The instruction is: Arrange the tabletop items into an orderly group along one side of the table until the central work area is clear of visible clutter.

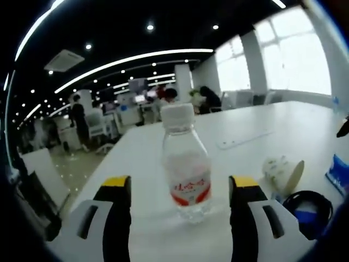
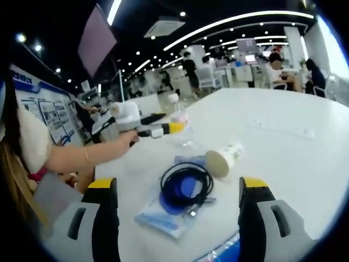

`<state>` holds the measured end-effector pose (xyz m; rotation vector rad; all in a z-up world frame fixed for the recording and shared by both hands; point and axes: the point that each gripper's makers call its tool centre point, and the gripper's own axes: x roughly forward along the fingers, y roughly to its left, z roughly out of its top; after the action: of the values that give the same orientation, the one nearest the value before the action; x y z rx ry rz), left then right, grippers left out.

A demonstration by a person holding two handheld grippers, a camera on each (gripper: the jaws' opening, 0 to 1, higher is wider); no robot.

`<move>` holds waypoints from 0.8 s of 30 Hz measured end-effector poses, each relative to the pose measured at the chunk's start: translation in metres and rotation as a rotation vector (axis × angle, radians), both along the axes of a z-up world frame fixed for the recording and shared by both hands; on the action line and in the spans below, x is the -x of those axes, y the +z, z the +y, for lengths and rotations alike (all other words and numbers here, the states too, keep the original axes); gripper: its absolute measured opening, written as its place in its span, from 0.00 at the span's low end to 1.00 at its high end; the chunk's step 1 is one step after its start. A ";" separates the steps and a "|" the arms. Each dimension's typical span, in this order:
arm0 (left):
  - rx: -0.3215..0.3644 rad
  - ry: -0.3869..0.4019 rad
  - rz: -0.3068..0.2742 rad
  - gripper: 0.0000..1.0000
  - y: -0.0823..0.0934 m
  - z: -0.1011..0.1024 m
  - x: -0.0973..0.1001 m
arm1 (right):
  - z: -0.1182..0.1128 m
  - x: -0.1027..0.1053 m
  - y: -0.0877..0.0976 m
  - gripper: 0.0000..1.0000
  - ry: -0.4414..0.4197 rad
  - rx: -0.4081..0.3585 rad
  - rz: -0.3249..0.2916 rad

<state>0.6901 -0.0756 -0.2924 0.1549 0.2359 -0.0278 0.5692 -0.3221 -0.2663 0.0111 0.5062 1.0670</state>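
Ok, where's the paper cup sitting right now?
The paper cup lies on its side on the white table, just beyond the coiled black cable in the right gripper view; the left gripper view has it right of the water bottle.

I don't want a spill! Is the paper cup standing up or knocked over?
Knocked over. The paper cup lies on its side on the white table, its open mouth facing the coiled black cable. I cannot tell if anything is inside.

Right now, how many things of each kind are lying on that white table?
Bottle: 1
Paper cup: 1
Black cable: 1
Plastic packet: 1
Power strip: 1
Total: 5
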 end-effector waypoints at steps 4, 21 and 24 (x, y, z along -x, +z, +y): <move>0.002 -0.020 0.006 0.74 0.002 0.001 0.010 | 0.004 -0.005 0.001 0.89 0.014 -0.005 -0.007; 0.012 -0.152 -0.044 0.99 0.026 -0.030 0.041 | 0.025 -0.046 -0.014 0.77 0.007 -0.004 -0.120; 0.026 -0.179 -0.039 0.99 0.028 -0.038 0.046 | 0.028 -0.056 -0.017 0.73 -0.004 0.014 -0.156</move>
<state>0.6439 -0.1131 -0.2644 0.1506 0.1825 -0.2051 0.6253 -0.2943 -0.2832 -0.0826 0.3719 1.0507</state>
